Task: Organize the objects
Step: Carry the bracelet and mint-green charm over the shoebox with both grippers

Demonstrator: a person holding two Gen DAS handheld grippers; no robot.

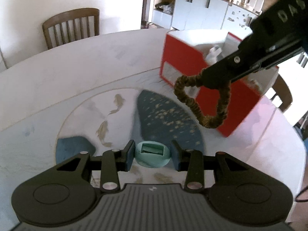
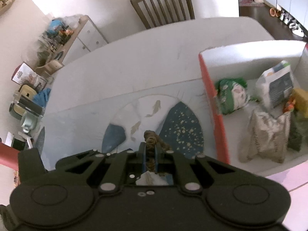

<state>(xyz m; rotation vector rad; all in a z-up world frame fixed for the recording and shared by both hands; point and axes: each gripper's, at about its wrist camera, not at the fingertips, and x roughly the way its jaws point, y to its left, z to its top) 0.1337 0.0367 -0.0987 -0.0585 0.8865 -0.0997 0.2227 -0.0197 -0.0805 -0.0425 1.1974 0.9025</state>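
1. The left claw (image 1: pixel 152 155) stood open low over the table (image 1: pixel 57 80), its blue pads (image 1: pixel 129 156) spread to either side of a small mint-green container (image 1: pixel 153 156). The container sat between the pads; whether they touched it could not be told.
2. The container rested on the table's printed pattern, at the near edge of a dark blue speckled patch (image 1: pixel 167 115), with fish shapes (image 1: pixel 117 104) just left of and beyond the claw.
3. The right claw (image 2: pixel 149 158) was closed on a brown fabric hair tie (image 1: pixel 204 102). In the left wrist view the tie hung as a loop from the claw tips, clear of the table, above and to the right of the left claw.
4. A red box (image 1: pixel 184 61) with a white interior stood beyond and right of both claws. The hanging loop appeared in front of its near red wall.
5. In the right wrist view, the box (image 2: pixel 213 105) held several packets, among them a green-and-white one (image 2: pixel 233 96) and a crumpled grey one (image 2: pixel 265 134).
6. A wooden chair (image 1: pixel 73 27) stood at the table's far edge.
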